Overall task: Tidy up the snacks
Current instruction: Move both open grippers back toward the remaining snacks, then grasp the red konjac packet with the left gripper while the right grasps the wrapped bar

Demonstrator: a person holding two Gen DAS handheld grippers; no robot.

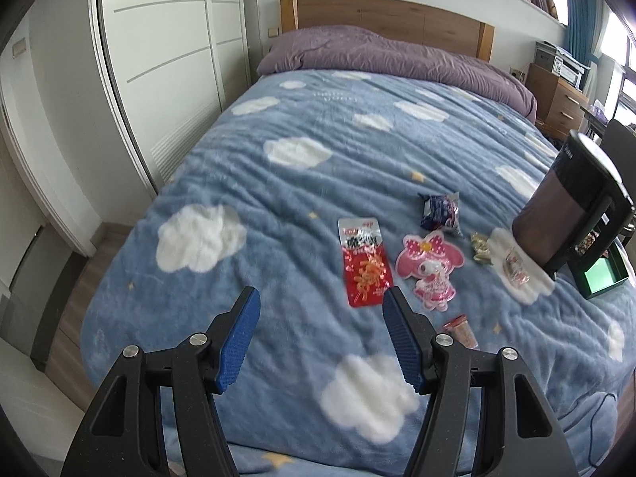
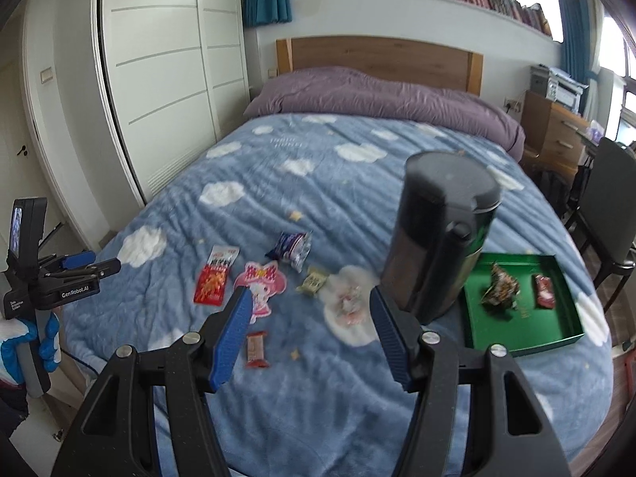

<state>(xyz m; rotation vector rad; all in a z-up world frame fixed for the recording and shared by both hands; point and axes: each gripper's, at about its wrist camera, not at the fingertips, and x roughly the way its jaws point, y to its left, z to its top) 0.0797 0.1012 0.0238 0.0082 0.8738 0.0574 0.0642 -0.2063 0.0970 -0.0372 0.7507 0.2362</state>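
Several snack packets lie on the blue cloud blanket [image 1: 278,206]: a red packet [image 1: 363,262] [image 2: 214,280], a pink character packet [image 1: 429,266] [image 2: 262,282], a blue-white packet [image 1: 441,210] [image 2: 292,248], a small yellow one [image 2: 314,280], a clear pink-white one [image 2: 349,302] and a small red bar [image 2: 256,349]. A green tray [image 2: 556,338] [image 1: 600,278] holds two snacks. My left gripper [image 1: 320,338] is open and empty above the blanket, near the red packet. My right gripper [image 2: 310,336] is open and empty over the small packets.
A dark cylindrical canister [image 2: 441,238] [image 1: 564,206] stands on the bed beside the tray. Purple duvet [image 2: 377,95] at the headboard. White wardrobe [image 2: 159,79] on the left, wooden dresser [image 2: 552,131] and a chair [image 2: 608,214] on the right.
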